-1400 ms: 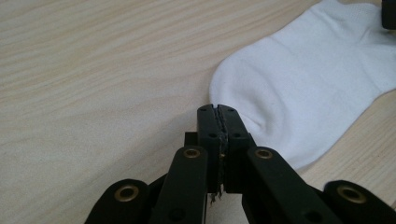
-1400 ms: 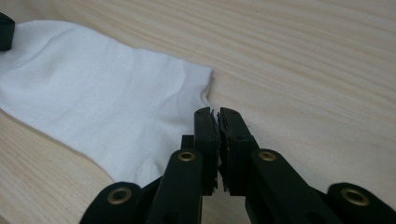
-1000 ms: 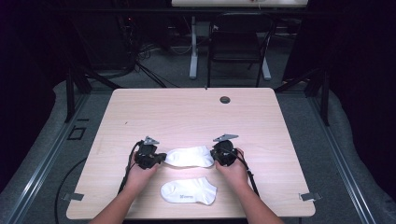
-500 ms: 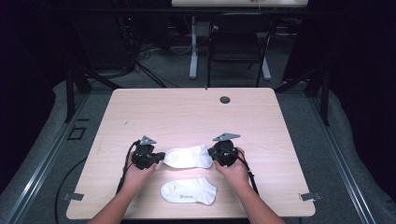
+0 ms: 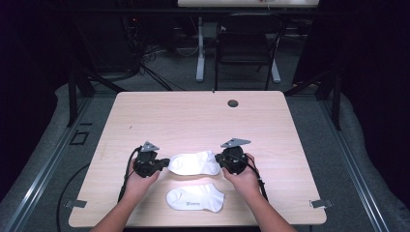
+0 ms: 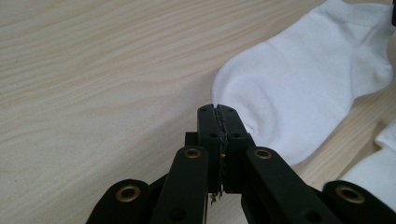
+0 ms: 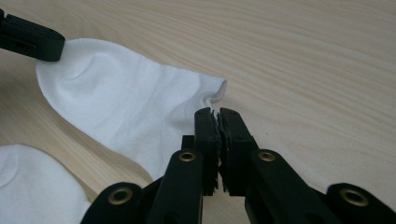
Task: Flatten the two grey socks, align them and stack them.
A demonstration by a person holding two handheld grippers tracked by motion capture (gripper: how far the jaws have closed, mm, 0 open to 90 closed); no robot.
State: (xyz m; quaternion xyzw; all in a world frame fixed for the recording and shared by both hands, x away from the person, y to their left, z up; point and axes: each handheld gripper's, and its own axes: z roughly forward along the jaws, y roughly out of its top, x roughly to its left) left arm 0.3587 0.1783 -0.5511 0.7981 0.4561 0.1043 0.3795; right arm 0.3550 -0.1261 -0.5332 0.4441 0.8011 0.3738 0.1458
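Note:
Two white ankle socks lie on the pale wooden table (image 5: 203,121). The upper sock (image 5: 193,163) (image 6: 303,84) (image 7: 126,102) stretches between my two grippers. My left gripper (image 5: 167,163) (image 6: 217,112) is shut at its toe end, pinching a thin edge of fabric. From the right gripper view that left gripper (image 7: 28,39) covers the toe corner. My right gripper (image 5: 218,158) (image 7: 215,114) is shut on the cuff, and white cloth shows between its pads. The lower sock (image 5: 196,197) (image 6: 373,182) (image 7: 32,186) lies flat near the front edge, untouched.
A dark round grommet (image 5: 233,103) sits near the table's far edge. Beyond the table stand a black chair (image 5: 246,43) and a desk leg (image 5: 199,53), with cables on the floor. The person's forearms (image 5: 261,208) come in over the front edge.
Very little differs: the right gripper has edged up slightly with the cuff, and the left gripper stays where it was.

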